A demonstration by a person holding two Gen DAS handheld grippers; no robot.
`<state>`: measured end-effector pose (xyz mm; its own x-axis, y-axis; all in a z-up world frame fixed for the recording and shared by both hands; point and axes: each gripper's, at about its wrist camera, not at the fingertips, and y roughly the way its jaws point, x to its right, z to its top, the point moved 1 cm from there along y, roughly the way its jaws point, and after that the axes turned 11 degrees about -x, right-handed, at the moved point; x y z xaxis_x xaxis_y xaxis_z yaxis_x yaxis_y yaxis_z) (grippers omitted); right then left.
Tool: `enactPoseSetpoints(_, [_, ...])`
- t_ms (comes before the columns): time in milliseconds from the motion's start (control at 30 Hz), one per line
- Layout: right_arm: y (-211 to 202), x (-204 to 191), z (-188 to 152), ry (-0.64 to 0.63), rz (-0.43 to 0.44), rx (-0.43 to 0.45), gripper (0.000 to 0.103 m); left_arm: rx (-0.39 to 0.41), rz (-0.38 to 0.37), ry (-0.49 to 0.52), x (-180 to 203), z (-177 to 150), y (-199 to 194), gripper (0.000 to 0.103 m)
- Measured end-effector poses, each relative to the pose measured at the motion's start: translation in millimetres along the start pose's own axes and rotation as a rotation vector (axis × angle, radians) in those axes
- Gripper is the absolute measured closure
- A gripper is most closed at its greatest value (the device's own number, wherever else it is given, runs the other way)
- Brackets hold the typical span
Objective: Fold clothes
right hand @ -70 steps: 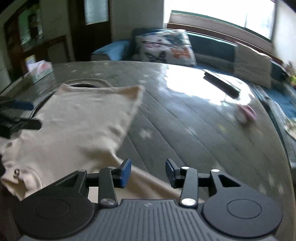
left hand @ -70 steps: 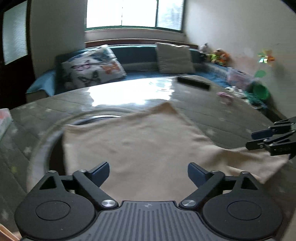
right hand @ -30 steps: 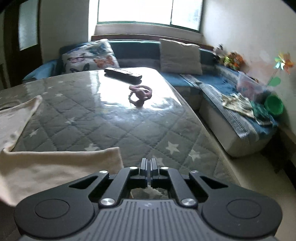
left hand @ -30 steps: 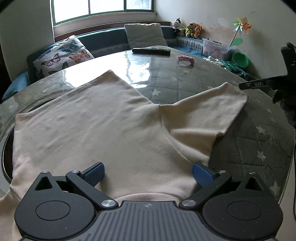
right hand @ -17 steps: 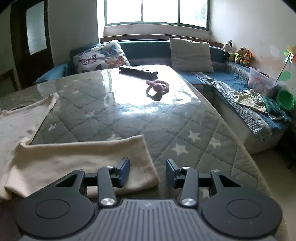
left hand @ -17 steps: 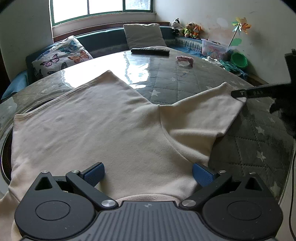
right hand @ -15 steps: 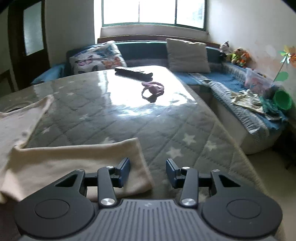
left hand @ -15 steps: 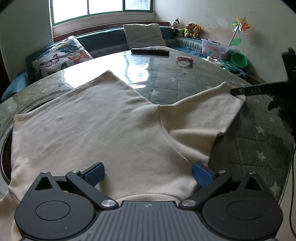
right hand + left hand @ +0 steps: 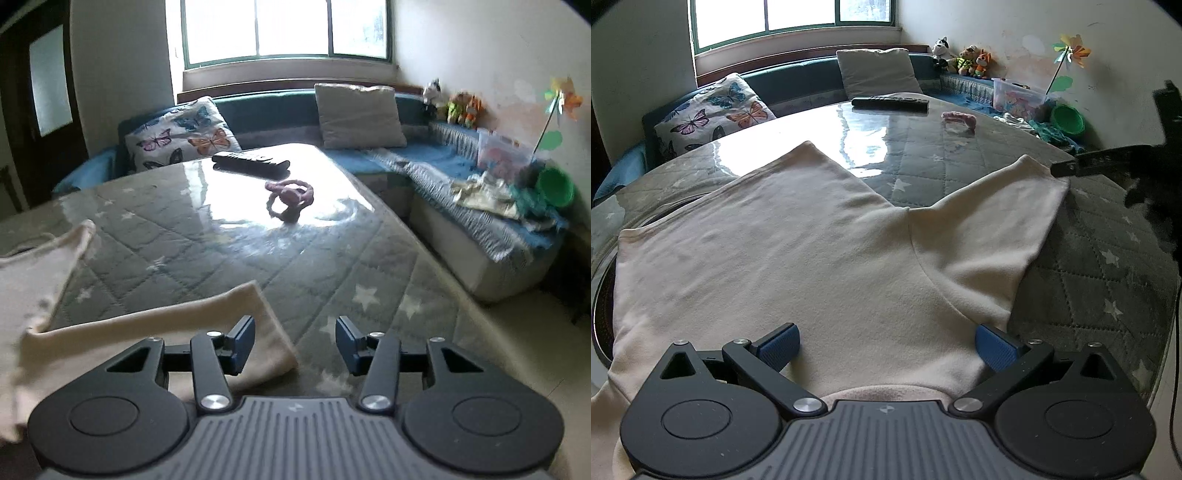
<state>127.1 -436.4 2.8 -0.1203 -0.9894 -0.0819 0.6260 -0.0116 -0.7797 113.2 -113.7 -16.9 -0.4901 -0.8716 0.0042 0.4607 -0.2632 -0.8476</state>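
Right tool (image 9: 295, 345) opens and lifts off the sleeve.
Cream shirt (image 9: 798, 266) lies flat on the tabletop (image 9: 229, 236), frame centre; left tool (image 9: 886, 345) is apart too. A careless regrab could rumple the sleeve (image 9: 155, 332).

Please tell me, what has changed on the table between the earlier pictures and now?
The cream shirt, bunched about two seconds ago, was spread flat with its sleeve stretched out to the right. The right tool, shut at the sleeve end one second ago, has opened and let it go. The left tool stayed open over the collar. The remote control and the pink item did not move.
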Motion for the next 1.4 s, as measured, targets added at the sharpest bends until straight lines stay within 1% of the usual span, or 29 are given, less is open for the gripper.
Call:
enactPoseSetpoints(67, [-2,2,-5,0.026,0.029,-0.015,0.056,-0.001,0.0,-0.001,0,0,0,0.0])
enactPoseSetpoints(100, [-2,2,-7,0.029,0.036,-0.023,0.061,-0.001,0.001,-0.001,0,0,0,0.0])
enactPoseSetpoints(200, [1,0,-11,0.024,0.026,-0.026,0.066,-0.004,0.002,-0.001,0,1,0,0.0])
enactPoseSetpoints(300, [2,-1,-11,0.028,0.019,-0.02,0.084,-0.008,0.003,-0.002,0,2,-1,0.0])
enactPoseSetpoints(333, [3,-2,-11,0.033,0.019,-0.019,0.087,-0.009,0.003,-0.003,0,2,-1,0.0])
enactPoseSetpoints(400, [4,-2,-10,0.035,0.02,-0.016,0.089,-0.009,0.005,-0.002,0,3,-1,0.0])
enactPoseSetpoints(433, [5,-2,-9,0.038,0.022,-0.015,0.094,-0.009,0.005,-0.004,0,3,-2,0.0])
enactPoseSetpoints(500, [4,-1,-7,0.051,0.026,-0.007,0.098,-0.007,0.007,-0.007,-1,3,-3,0.0])
enactPoseSetpoints(633, [-2,1,-3,0.068,0.03,0.023,0.099,-0.003,0.014,-0.009,-3,4,-4,0.0])
enactPoseSetpoints(767, [3,-4,-1,0.05,0.025,0.005,0.099,-0.009,0.015,-0.013,-4,5,-2,0.0])
enactPoseSetpoints(867, [-2,-9,2,0.043,0.036,0.017,0.099,-0.008,0.013,-0.012,-6,5,-3,0.0])
enactPoseSetpoints(933, [-14,-15,6,0.035,0.062,0.043,0.099,-0.012,0.012,-0.023,-9,4,-1,0.0])
enactPoseSetpoints(1333, [-88,-85,26,-0.109,0.248,0.174,0.099,-0.003,0.033,-0.03,-17,-7,-5,0.0])
enactPoseSetpoints(1400, [-99,-104,28,-0.143,0.291,0.193,0.099,-0.001,0.037,-0.03,-19,-8,-7,0.0])
